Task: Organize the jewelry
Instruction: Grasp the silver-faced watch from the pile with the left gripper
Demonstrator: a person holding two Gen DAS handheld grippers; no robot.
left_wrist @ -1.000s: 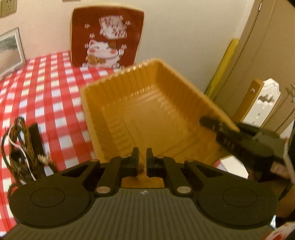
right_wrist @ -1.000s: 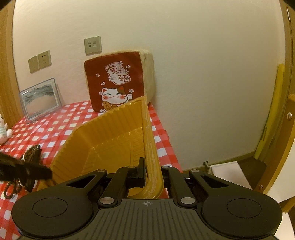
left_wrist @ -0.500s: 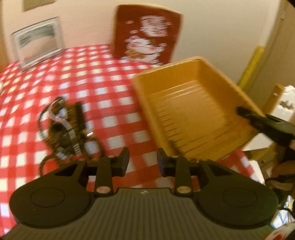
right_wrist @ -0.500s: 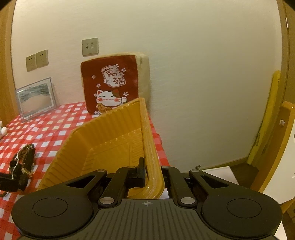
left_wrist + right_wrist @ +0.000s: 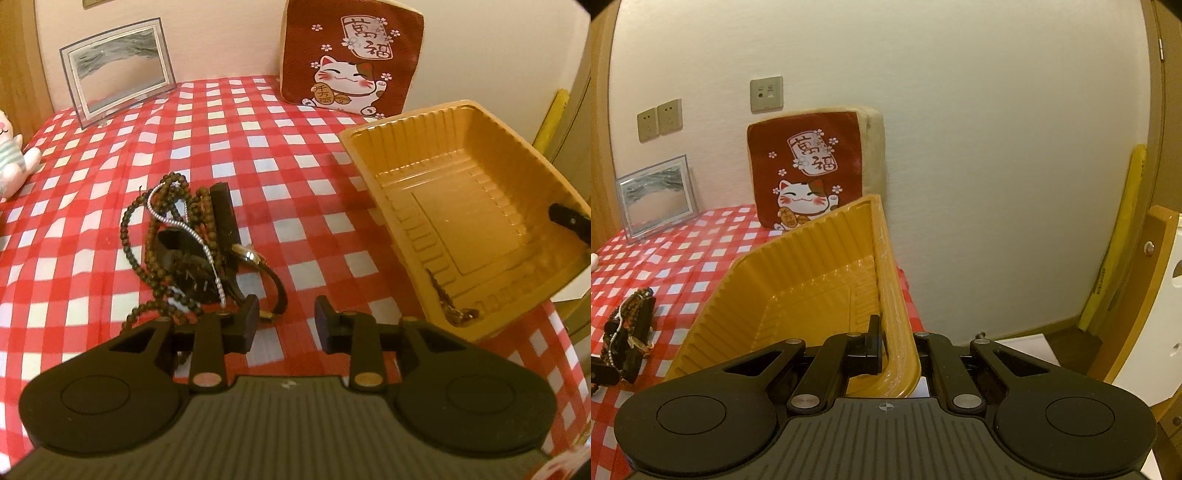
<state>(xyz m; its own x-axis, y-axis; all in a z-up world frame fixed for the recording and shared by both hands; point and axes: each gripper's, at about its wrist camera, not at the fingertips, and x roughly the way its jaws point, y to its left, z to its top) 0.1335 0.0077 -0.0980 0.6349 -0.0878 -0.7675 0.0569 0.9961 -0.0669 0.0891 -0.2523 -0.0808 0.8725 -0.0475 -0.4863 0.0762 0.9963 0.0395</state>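
Observation:
A tangle of jewelry [image 5: 192,236], dark bead strings, a silver chain, a gold ring and a black strap, lies on the red checked cloth [image 5: 110,147]. My left gripper [image 5: 284,325] is open and empty, just in front of the pile. An orange plastic tray [image 5: 461,206] stands tilted at the table's right edge, with a small brown bead piece [image 5: 448,304] in its near corner. My right gripper [image 5: 895,347] is shut on the tray's right rim [image 5: 886,295]. The jewelry pile [image 5: 629,332] also shows at the left of the right wrist view.
A red lucky-cat cushion [image 5: 351,55] leans on the back wall. A framed picture [image 5: 118,70] stands at the back left and a white plush toy [image 5: 11,155] at the far left. The table's right edge drops off beside the tray.
My left gripper has opened, left the tray and swung left to the jewelry pile. A small bead piece now lies in the tray. The right gripper still holds the tray rim.

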